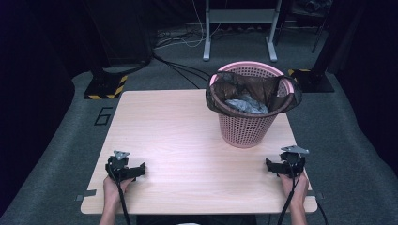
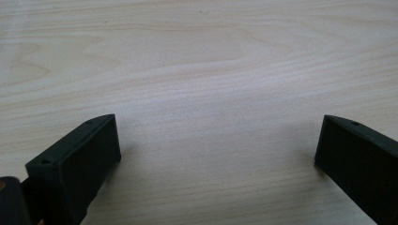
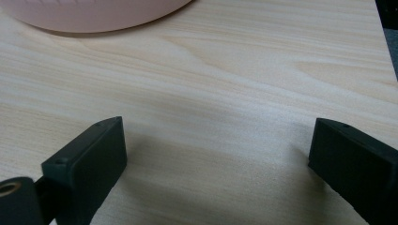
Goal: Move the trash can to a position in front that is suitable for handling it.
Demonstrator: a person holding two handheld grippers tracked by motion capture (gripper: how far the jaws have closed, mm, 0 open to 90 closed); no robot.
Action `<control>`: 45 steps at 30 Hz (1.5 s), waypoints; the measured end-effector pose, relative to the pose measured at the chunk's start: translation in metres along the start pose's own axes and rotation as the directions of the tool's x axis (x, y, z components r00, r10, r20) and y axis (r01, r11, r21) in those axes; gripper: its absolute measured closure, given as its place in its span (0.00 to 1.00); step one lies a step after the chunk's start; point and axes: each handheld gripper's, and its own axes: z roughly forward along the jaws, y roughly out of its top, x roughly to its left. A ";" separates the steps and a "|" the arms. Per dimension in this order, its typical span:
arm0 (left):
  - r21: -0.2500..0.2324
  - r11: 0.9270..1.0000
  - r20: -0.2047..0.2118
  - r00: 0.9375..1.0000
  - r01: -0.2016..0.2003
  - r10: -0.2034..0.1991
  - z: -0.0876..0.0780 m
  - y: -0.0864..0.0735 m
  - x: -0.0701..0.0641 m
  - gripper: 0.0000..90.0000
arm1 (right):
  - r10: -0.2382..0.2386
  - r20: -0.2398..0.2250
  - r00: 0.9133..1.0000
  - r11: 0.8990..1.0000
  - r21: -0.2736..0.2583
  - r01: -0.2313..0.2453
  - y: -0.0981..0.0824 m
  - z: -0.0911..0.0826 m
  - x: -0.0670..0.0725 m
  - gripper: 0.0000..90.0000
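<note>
Lower left of the high view: left gripper [image 1: 141, 168] rests on the table [image 1: 187, 154] near the front edge, held by a hand [image 1: 112, 187] coming up from the bottom, cable trailing back along the forearm. Its own view shows both black jaws standing wide apart with bare wood grain between them; nothing held.

Lower right of the high view: right gripper [image 1: 268, 165] sits on the table close to the right front corner, grey three-cornered plate on top, held by the other hand [image 1: 294, 185]. In the right gripper view the jaws are spread wide, empty, flat on pale wood; the table's right edge and dark floor show at the far upper right of that view.

Between the two grippers the tabletop lies bare, nothing blocking either one.

Farther back, upper right part of the table: pink basket [image 1: 244, 126], upright, of mesh plastic, well apart from the left gripper and nearer the right one. Its rounded base [image 3: 94, 14] shows at the upper left of the right gripper view. A dark bag liner [image 1: 225, 93] is draped over the rim, and a crumpled grey wad [image 1: 246, 104] lies inside.

Beyond the table, top of the frame: grey carpet, loose cables, legs of a white stand [image 1: 239, 28], and two black bases with yellow-black hazard tape [image 1: 105, 86]
</note>
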 end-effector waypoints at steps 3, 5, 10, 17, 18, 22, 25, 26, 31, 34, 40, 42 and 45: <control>0.006 1.000 0.017 1.000 -0.023 0.023 -0.001 0.000 -0.002 0.00 | 0.002 -0.001 1.000 1.000 0.002 -0.002 0.000 0.000 0.000 0.04; 0.014 1.000 0.022 0.999 -0.025 0.025 -0.001 0.001 -0.003 0.01 | 0.003 -0.001 1.000 1.000 0.003 -0.003 0.000 0.000 0.000 0.04; 0.040 0.998 0.023 0.999 -0.048 0.047 -0.005 0.006 -0.009 0.02 | 0.002 -0.002 1.000 1.000 0.003 -0.002 0.000 0.000 0.000 0.04; 0.019 0.998 0.103 0.993 -0.058 0.055 -0.014 0.025 -0.020 0.04 | -0.004 -0.002 1.000 1.000 0.000 0.004 0.000 0.000 -0.001 0.04; 0.021 0.998 0.113 0.992 -0.057 0.055 -0.015 0.028 -0.020 0.05 | 0.002 -0.002 1.000 1.000 0.003 -0.002 0.000 0.000 0.000 0.04; 0.018 0.998 0.151 0.987 -0.052 0.049 -0.016 0.038 -0.024 0.06 | 0.002 -0.002 1.000 1.000 0.002 -0.002 0.000 0.000 0.000 0.04; 0.019 0.998 0.175 0.983 -0.052 0.048 -0.014 0.044 -0.028 0.06 | -0.002 -0.002 1.000 1.000 0.001 0.002 0.000 0.000 -0.001 0.04; 0.021 0.998 0.183 0.982 -0.056 0.051 -0.014 0.046 -0.030 0.06 | 0.002 -0.002 1.000 1.000 0.003 -0.002 0.000 0.000 0.000 0.04; 0.018 0.997 0.200 0.977 -0.077 0.072 -0.015 0.058 -0.040 0.06 | -0.004 -0.002 1.000 1.000 0.000 0.004 0.000 0.000 -0.001 0.04; 0.009 0.996 0.209 0.975 -0.085 0.081 -0.017 0.066 -0.044 0.07 | -0.006 -0.004 1.000 1.000 0.000 0.006 0.000 0.000 -0.001 0.04; -0.001 0.995 0.224 0.970 -0.098 0.096 -0.021 0.077 -0.052 0.07 | -0.009 -0.007 1.000 1.000 0.000 0.009 0.001 0.001 -0.001 0.04; 0.002 0.994 0.231 0.968 -0.106 0.102 -0.020 0.081 -0.055 0.07 | -0.008 -0.007 1.000 1.000 0.000 0.008 0.001 0.001 -0.001 0.04; -0.001 0.994 0.243 0.964 -0.107 0.104 -0.020 0.083 -0.057 0.07 | -0.006 -0.005 1.000 1.000 0.002 0.006 0.001 0.001 -0.001 0.04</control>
